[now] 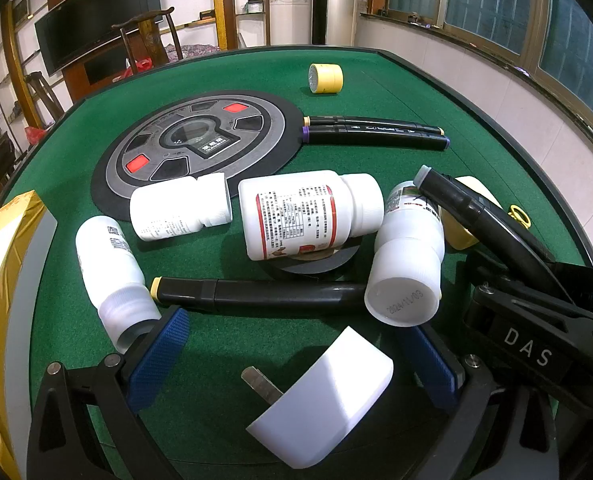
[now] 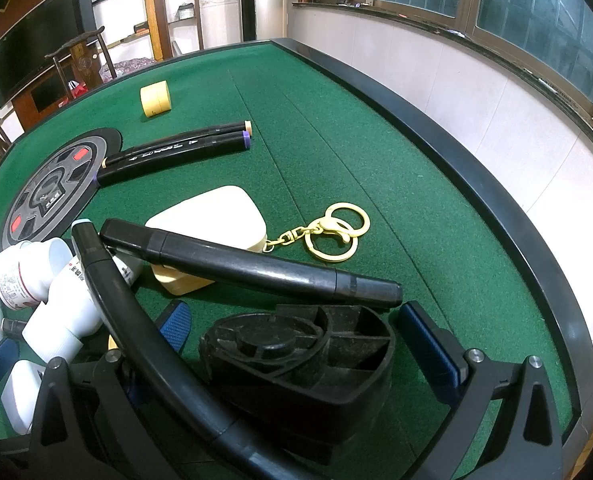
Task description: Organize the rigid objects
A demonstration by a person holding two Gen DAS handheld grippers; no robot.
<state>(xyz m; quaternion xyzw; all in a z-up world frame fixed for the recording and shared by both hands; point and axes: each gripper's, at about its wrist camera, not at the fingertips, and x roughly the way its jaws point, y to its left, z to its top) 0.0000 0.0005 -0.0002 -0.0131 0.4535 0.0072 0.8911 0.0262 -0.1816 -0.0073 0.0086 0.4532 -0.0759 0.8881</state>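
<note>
On the green felt table (image 2: pixel 336 128), my left gripper (image 1: pixel 296 354) stands spread wide around a white plug adapter (image 1: pixel 324 396), its blue pads clear of it, with white plastic pill bottles (image 1: pixel 308 212) and a black marker with a yellow end (image 1: pixel 256 290) lying just beyond. My right gripper (image 2: pixel 308 340) is likewise released, a black ribbed plastic piece (image 2: pixel 308 364) between its fingers. A long black marker (image 2: pixel 252 262) lies across a cream box (image 2: pixel 212 216), beside a gold keyring (image 2: pixel 336 230).
</note>
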